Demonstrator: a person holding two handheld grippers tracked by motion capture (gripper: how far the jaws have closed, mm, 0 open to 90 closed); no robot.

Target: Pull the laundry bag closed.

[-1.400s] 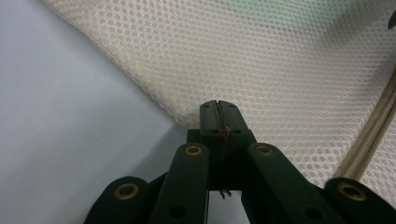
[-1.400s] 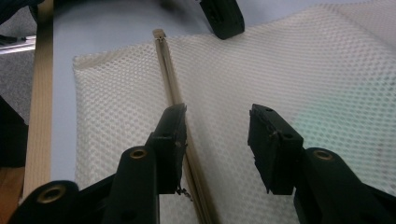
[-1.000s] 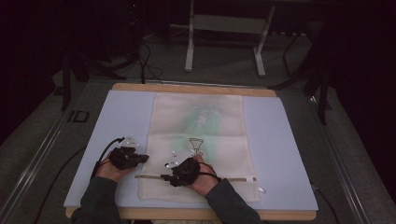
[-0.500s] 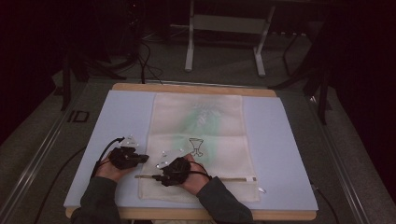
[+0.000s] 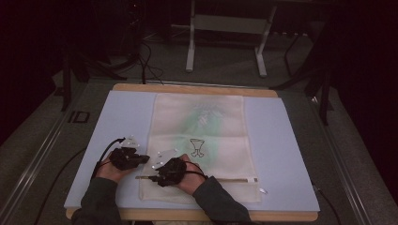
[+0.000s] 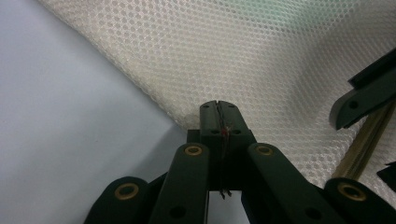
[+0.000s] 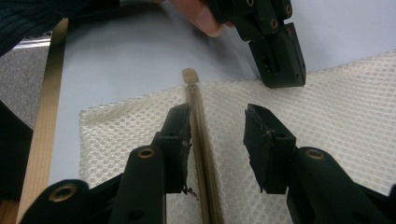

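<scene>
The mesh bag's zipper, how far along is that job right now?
Done: the mesh bag lies flat on the blue mat, and the left gripper is shut on its edge near the zipper's end. In hand: the right gripper straddles the zipper, its jaws just closing, pads not yet pressing. Left: gripping the pull, which I can't pick out for certain, and running it along the zipper; whether that opens or closes the bag I can't tell.

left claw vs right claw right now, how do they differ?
The left claw is shut, pinching the edge of the mesh bag; the right claw stands open, its jaws just closing, either side of the bag's zipper without pressing it. Left sits at the bag's side edge, right further in. Both are black and low over the bag.
</scene>
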